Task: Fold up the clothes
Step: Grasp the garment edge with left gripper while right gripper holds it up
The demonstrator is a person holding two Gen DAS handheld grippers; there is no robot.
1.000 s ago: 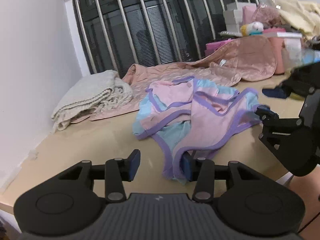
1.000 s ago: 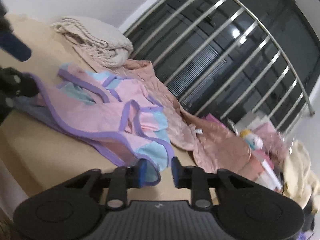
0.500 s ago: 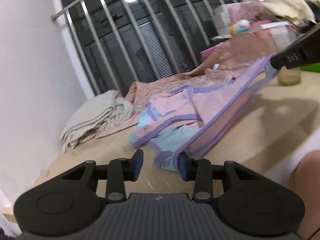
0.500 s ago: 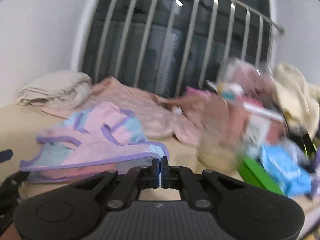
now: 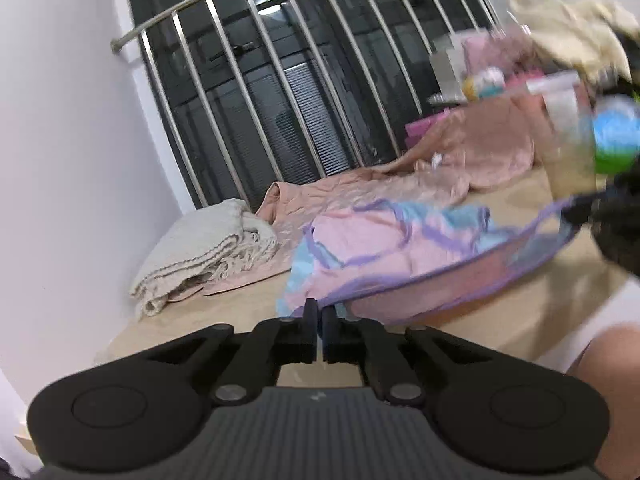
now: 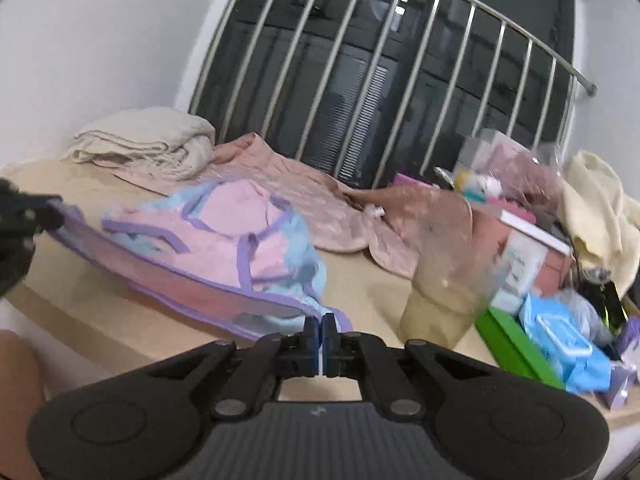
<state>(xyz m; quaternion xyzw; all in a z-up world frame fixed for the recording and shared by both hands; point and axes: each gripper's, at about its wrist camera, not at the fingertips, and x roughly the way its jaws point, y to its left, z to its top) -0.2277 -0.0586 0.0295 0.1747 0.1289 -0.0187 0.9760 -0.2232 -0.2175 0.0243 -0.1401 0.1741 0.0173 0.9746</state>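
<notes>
A pink and light-blue garment [image 5: 360,248] with purple trim lies partly on the beige table [image 5: 224,312], its near hem pulled taut between both grippers. My left gripper [image 5: 320,312] is closing tight on the hem's left corner, with its pads pressed on the cloth. In the right wrist view the same garment [image 6: 224,236] stretches leftward, and my right gripper [image 6: 321,326] is shut on its blue, purple-edged right corner. Each gripper shows in the other's view: the right gripper [image 5: 592,208] at the far right, the left gripper [image 6: 36,212] at the far left.
A folded beige towel [image 5: 204,248] and a crumpled pink quilted garment [image 5: 360,188] lie behind, against the barred window [image 5: 280,100]. A clear jar [image 6: 444,280], a blue wipes pack [image 6: 560,332], boxes and a cream cloth [image 6: 600,208] crowd the right. A person's leg [image 5: 608,380] is at the table's edge.
Both grippers closed on the garment's near hem, the right first, then the left. They rose and drew the hem taut off the table.
</notes>
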